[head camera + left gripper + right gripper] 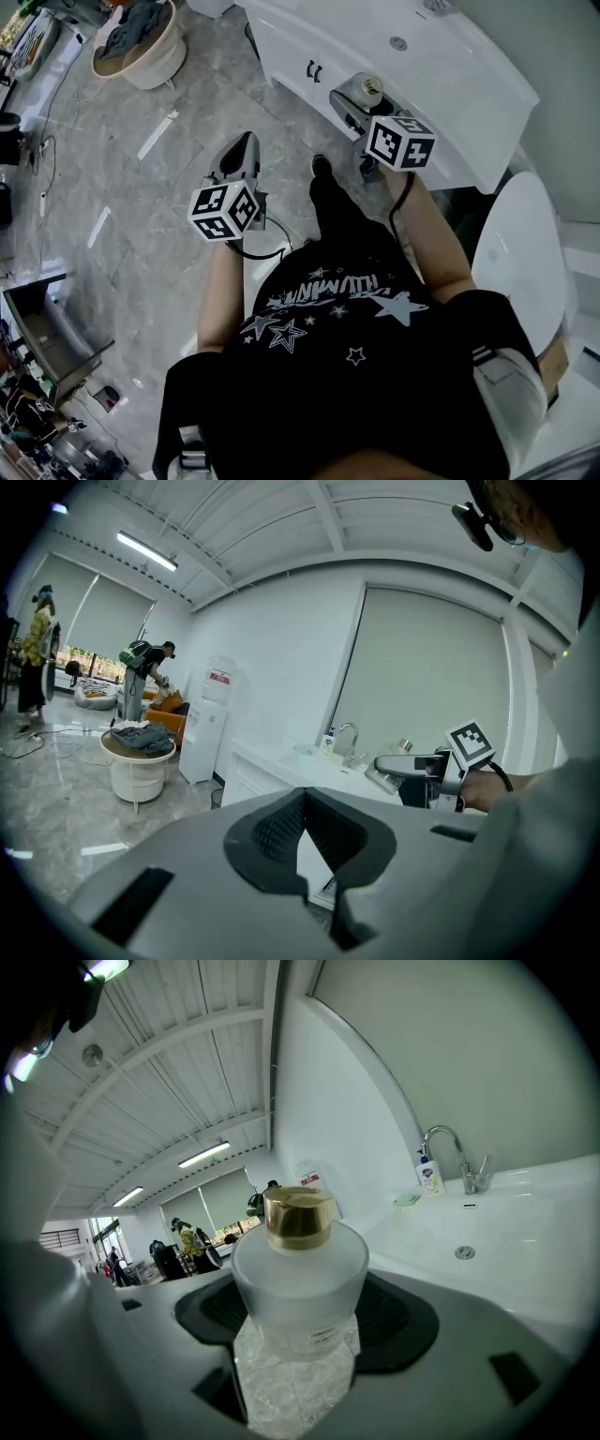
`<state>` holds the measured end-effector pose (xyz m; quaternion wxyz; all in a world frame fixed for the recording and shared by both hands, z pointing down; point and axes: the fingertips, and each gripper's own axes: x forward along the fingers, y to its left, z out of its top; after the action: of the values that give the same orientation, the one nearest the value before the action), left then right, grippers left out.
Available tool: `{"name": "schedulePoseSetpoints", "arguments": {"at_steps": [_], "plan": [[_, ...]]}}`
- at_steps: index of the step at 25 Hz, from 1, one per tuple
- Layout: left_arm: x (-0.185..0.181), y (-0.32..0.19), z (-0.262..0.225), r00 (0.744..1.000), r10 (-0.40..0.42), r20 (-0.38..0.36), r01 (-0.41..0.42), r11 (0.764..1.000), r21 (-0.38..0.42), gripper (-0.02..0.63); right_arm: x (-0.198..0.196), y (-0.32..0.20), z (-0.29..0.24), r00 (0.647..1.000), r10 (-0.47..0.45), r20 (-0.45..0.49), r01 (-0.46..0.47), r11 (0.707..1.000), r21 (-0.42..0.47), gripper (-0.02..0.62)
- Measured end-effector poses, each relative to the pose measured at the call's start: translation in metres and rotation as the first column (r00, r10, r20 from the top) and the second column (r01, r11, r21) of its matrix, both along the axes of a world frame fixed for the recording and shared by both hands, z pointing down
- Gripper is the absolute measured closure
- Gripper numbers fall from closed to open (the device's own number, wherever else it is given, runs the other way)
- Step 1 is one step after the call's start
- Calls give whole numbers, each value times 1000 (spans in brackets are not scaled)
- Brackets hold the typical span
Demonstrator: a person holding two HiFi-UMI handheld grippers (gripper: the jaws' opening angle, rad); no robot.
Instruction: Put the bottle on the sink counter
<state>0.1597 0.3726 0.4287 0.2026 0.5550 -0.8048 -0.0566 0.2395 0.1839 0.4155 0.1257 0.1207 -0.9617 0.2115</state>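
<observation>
**Bottle held at the counter's front, not yet set down**

Head view: the main risk, as I judge it, is release too near the front edge of the sink counter (469, 89). The bottle (367, 89) hangs close to that edge, and I cannot tell whether it is already over the top. Let go there, it could tip off towards the floor. The right gripper (359, 97) carries it, jaws closed on its body. The left gripper (244, 142) hangs well apart from the counter, above the floor, and touches nothing.

Left gripper view: the left gripper (306, 795) has its jaw tips together with nothing between them, so it offers no support if the bottle slips. The right gripper (398, 764) shows across the way, in front of the counter.

Right gripper view: a second risk is the basin (487, 1232). Its rim looks curved, and a base set half on that curve may rock or slide in. The frosted body probably gives the pads little bite, so a slack squeeze could let it twist. The right gripper (298, 1340) clamps the bottle (300, 1283) low on its body, jaws at a middling width. The bottle stands upright, with its gold cap (298, 1216) above them. The faucet (457, 1159) stands well beyond.
</observation>
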Motion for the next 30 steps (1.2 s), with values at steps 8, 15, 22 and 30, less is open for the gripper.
{"name": "schedulePoseSetpoints", "arguments": {"at_steps": [8, 15, 22, 30], "plan": [[-83, -68, 5, 999, -41, 0, 41, 999, -26, 598, -86, -78, 16, 999, -41, -36, 42, 999, 23, 278], [-143, -146, 7, 999, -51, -13, 51, 998, -45, 598, -155, -151, 22, 993, -86, -81, 92, 993, 74, 278], [-192, -214, 2, 999, -47, -3, 47, 997, -59, 598, -201, -224, 21, 993, -79, -90, 88, 992, 91, 278], [-233, -284, 2, 999, -41, 4, 41, 997, -68, 598, -229, -288, 31, 994, -68, -90, 74, 995, 64, 278]]}}
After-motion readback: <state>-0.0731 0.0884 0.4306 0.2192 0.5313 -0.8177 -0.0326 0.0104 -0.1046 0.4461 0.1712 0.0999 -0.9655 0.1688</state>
